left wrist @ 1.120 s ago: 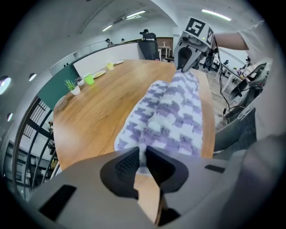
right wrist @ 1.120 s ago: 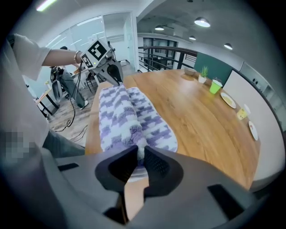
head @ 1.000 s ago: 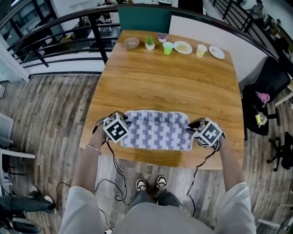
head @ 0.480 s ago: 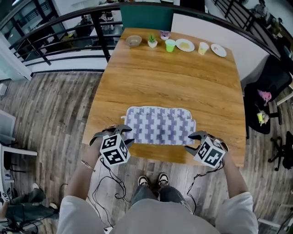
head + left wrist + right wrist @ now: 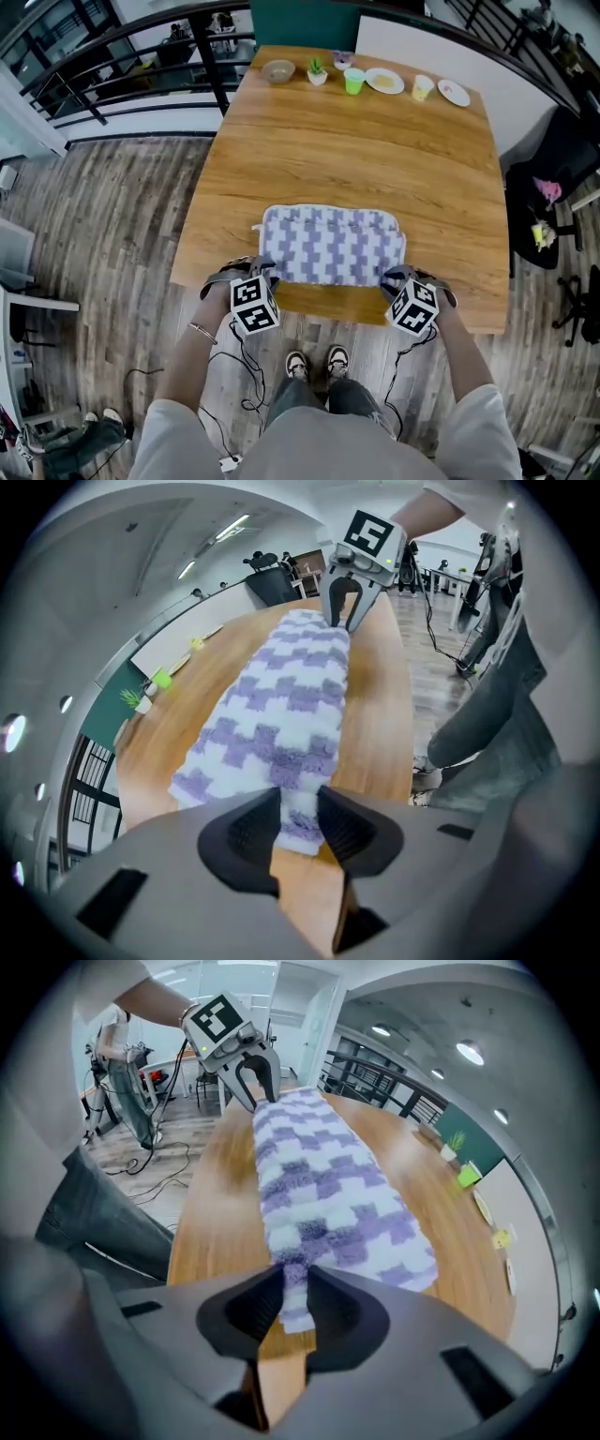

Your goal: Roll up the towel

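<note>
towel: white with staggered purple blocks | table: warm orange-brown wood grain | floor: grey-brown planks | cup: bright green | railing: black

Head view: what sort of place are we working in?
Probably an open office or lab mezzanine: a wooden table beside a black railing, with a black office chair nearby.
</note>
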